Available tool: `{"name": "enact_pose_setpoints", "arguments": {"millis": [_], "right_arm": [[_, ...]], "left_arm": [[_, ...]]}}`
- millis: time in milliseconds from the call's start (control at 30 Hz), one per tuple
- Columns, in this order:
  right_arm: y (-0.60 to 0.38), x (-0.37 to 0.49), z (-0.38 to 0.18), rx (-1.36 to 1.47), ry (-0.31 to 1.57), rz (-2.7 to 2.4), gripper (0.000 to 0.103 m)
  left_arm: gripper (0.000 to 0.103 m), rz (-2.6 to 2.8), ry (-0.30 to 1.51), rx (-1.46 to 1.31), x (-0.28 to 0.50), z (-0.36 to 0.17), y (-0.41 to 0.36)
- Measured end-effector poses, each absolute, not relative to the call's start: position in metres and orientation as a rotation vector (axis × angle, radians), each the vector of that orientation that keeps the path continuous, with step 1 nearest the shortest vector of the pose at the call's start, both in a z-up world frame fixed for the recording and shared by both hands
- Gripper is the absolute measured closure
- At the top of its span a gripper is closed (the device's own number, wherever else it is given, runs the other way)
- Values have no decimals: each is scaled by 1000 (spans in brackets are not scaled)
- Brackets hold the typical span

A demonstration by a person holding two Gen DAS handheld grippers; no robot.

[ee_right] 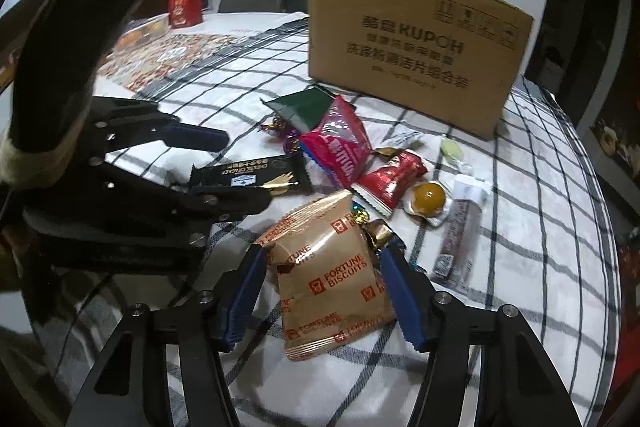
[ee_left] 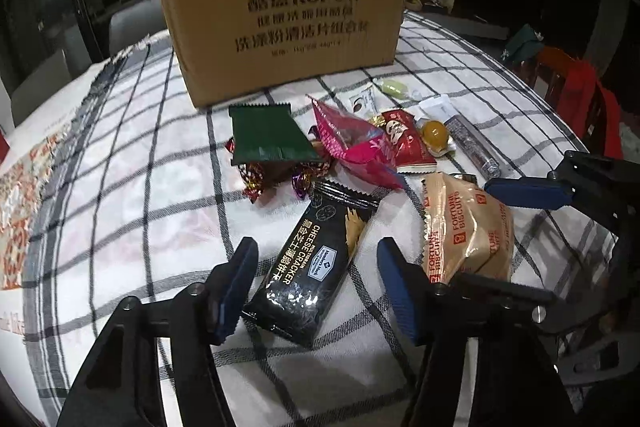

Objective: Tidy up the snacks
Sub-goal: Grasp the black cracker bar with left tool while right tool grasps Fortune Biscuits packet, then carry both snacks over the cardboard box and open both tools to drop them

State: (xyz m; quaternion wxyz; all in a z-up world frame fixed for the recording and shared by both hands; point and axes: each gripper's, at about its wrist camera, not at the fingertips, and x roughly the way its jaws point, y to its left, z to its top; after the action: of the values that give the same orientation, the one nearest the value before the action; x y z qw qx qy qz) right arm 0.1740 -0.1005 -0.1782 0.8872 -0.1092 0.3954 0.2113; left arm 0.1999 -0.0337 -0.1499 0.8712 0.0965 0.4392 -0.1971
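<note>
Between wide left gripper point(ee_left: 316, 281) fingers, black cheese cracker pack point(ee_left: 310, 261); between wide right gripper point(ee_right: 324, 291) fingers, tan Fortune Biscuits bag point(ee_right: 332, 283); behind, cardboard box point(ee_left: 280, 15), contents unseen.

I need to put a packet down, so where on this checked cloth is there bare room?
Bare cloth lies left of the cheese cracker packet, in front of the cardboard box, and right of the brown stick packet. Between them the snack pile is crowded.

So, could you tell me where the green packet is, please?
The green packet lies just in front of the cardboard box, left of the pink pouch, atop foil-wrapped candies.
</note>
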Motion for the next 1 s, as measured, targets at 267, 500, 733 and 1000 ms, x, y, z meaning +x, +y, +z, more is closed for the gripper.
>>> {"name": "enact_pose_setpoints", "arguments": {"millis": [267,500,733,1000], "right_arm": [[-101,181,-180,-190,839,451,51],[-108,179,-180,-125,851,422,58],[-113,172,-169,-82,828,399,58],[-116,164,-146,-59,774,383,58]], "left_arm": [[60,-404,951,153,206,-156,-29],[65,-405,957,127,201,-152,-28],[66,-393,938,98,186,-136,-27],[66,-346,879,63,171,-105,-20]]}}
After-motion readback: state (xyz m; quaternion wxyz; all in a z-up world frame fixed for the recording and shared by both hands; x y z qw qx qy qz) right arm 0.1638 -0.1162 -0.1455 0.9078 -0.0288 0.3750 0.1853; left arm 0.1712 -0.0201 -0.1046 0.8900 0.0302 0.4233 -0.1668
